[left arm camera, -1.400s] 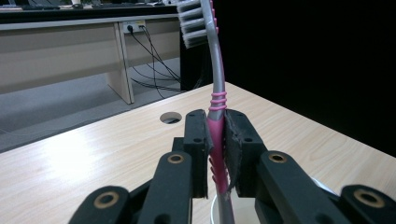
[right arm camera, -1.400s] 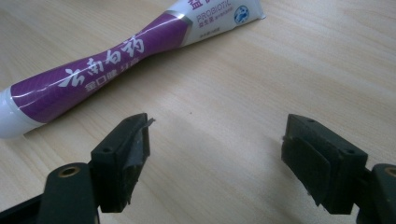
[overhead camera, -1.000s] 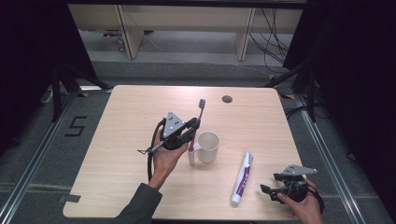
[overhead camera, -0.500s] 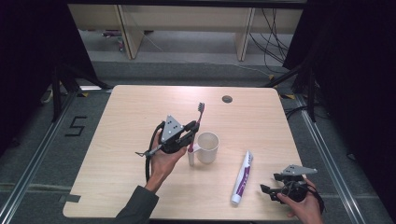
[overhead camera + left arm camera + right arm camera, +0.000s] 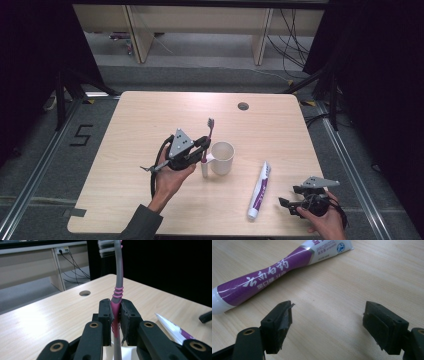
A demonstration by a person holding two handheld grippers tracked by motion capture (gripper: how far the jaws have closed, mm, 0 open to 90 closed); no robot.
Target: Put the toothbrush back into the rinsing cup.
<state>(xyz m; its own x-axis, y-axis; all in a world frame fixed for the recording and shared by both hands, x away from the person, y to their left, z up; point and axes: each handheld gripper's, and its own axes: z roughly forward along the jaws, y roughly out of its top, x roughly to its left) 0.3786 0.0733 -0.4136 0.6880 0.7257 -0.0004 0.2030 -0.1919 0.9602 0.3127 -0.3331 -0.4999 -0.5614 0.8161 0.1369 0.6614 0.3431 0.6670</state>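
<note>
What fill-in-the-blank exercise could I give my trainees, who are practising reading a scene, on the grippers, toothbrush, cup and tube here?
1. The left gripper is shut on the pink and grey ____.
2. The right gripper has its jaws ____, with nothing between them.
3. The purple and white toothpaste tube lies flat on the wooden ____.
4. The held brush stands beside the small ____ cup, bristles up.

Missing words: toothbrush; open; table; white

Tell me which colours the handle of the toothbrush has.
Grey and pink: the toothbrush handle shows best in the left gripper view.
</note>
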